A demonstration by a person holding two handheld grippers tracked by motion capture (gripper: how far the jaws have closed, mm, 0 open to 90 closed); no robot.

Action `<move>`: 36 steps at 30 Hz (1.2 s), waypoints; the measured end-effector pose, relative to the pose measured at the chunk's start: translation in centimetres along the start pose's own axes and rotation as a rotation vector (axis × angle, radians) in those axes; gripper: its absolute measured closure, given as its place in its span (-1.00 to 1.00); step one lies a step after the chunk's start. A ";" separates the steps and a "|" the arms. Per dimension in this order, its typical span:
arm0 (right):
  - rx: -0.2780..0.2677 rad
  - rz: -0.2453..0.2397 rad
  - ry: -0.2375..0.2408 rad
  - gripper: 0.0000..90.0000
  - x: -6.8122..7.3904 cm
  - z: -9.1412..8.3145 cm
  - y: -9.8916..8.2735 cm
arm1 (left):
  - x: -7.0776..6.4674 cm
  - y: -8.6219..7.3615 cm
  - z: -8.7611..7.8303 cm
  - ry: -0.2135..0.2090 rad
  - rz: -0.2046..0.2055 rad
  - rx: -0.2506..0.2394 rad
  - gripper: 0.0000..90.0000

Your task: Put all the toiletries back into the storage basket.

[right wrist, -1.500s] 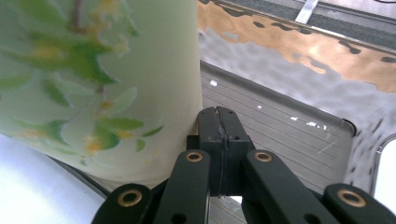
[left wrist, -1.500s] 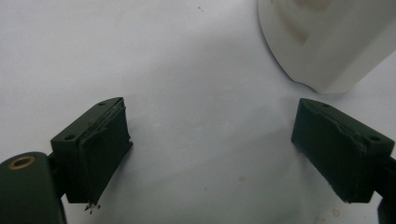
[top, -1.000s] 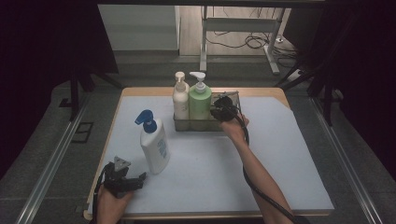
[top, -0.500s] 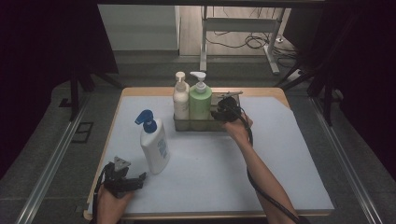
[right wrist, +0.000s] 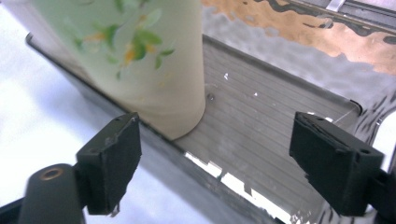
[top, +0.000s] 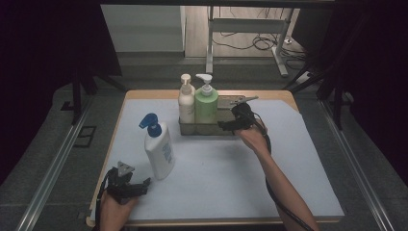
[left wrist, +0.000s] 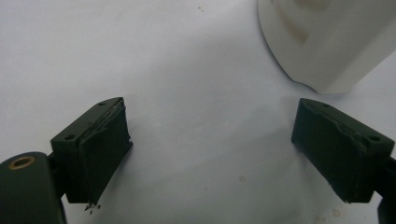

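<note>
High view: dim, dark surround, the white desk (top: 216,168) lit from above, soft faint shadows, fine grain; left gripper view: bright, even, the bottle base (left wrist: 327,42) blurred; right gripper view: glare on the tray (right wrist: 261,140), the green bottle (right wrist: 135,51) soft.

A lab or recording studio is suggested. A table (top: 308,192) covered with a white sheet is ringed by black curtains (top: 43,72) on both sides, and metal rails (top: 53,168) are laid along the grey floor. Behind it, loose cables (top: 250,43) are seen beneath a metal desk frame (top: 240,29) (on a wooden floor). Only staged toiletry bottles (top: 159,149) are set out.
</note>
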State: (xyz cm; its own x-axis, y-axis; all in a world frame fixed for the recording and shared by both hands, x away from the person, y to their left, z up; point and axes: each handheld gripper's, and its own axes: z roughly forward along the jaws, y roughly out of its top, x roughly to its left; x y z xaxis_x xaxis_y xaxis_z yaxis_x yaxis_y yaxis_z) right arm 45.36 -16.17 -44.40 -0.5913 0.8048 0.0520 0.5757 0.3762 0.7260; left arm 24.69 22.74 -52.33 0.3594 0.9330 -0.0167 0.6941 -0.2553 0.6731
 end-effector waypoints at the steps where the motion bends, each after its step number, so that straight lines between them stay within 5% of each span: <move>1: -0.001 -0.003 -0.003 -0.66 0.1 -0.2 -0.1 | 0.0 0.0 0.0 0.000 0.000 0.000 -0.75; 11: -0.027 -0.067 0.005 -0.70 0.8 -2.6 -0.7 | 0.0 0.0 0.0 0.000 0.000 0.000 -0.75; 36: -0.067 -0.092 -0.003 -0.70 2.2 -6.6 -4.1 | 0.0 0.0 0.0 -0.002 -0.001 0.001 -0.76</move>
State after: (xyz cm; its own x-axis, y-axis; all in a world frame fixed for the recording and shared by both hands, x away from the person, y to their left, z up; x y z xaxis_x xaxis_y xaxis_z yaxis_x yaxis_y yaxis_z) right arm 38.01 -19.00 -42.76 -0.6381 0.7697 -0.0184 0.4805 0.4169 0.7715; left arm 24.71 22.77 -52.33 0.3596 0.9329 -0.0191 0.6955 -0.2543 0.6720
